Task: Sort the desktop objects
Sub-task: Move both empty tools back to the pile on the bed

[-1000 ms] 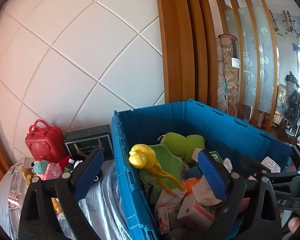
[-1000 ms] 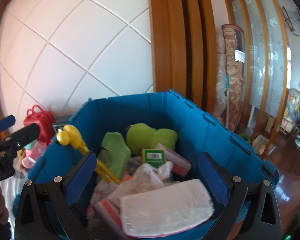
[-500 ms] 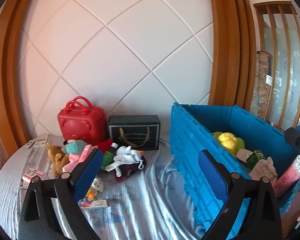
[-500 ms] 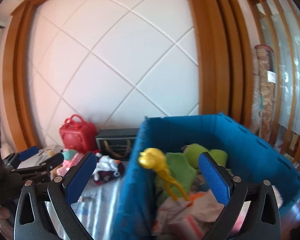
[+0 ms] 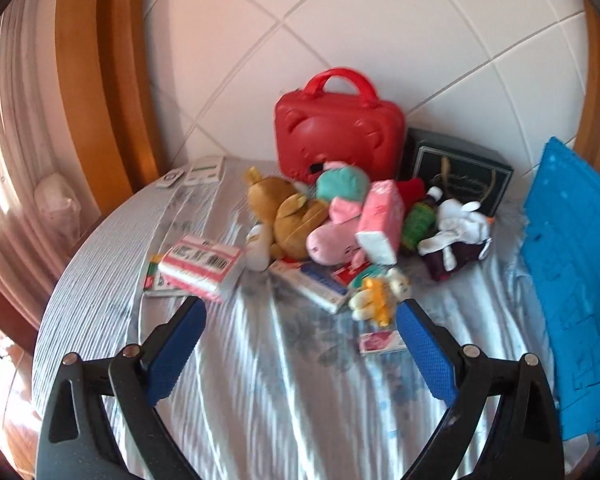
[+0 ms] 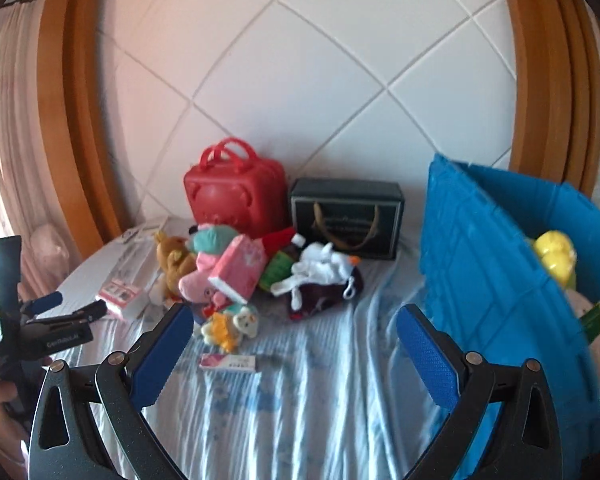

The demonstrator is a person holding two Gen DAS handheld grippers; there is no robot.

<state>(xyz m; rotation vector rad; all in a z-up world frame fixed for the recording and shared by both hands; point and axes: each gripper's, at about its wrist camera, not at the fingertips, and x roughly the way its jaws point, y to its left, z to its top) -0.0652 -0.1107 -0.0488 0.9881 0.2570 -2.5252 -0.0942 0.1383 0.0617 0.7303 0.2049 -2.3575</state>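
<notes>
My left gripper (image 5: 300,344) has its fingers spread wide with nothing between them, hovering over the striped cloth on the table (image 5: 100,280). My right gripper (image 6: 296,348) is likewise wide apart and empty.

The toy pile (image 5: 340,220) sits mid-table in front of the red case (image 5: 338,136) and the dark gift box (image 5: 460,172), both against the wall. Pile is a tangle: brown bear (image 5: 284,208), pink plush (image 5: 332,236), pink tissue pack (image 5: 380,216) leaning on top, white plush (image 5: 456,224) at its right. What lies under them is mostly covered; the green item behind the tissue pack I can't identify. Motion blur softens labels.

A barcoded pack (image 5: 200,264) lies apart on the left, a small flat pink packet (image 6: 228,362) alone nearest my fingers. Blue crate (image 6: 500,272) stands at the right, cut off by the frame; only a yellow toy (image 6: 556,256) clearly shows inside. Bare cloth between packet and crate. Table's left edge curves away.
</notes>
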